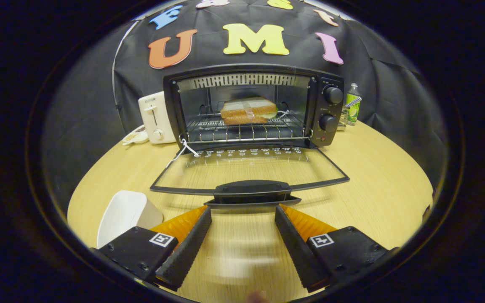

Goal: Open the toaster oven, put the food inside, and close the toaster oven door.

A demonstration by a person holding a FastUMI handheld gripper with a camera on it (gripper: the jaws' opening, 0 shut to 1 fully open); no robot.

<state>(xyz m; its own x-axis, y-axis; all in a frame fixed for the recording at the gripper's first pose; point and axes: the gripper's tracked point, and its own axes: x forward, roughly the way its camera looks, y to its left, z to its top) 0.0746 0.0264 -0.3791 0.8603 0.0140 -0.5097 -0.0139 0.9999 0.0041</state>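
A black toaster oven stands at the back of the round wooden table with its glass door folded down flat toward me. A wrapped sandwich lies on the wire rack inside the oven. The door's black handle sits just ahead of my fingertips. My gripper is open, its fingers spread about as wide as the handle, with nothing between them.
A white toaster stands left of the oven, with a small dish beside it. A green bottle is behind the oven's right side. A white container lies on the table by my left finger.
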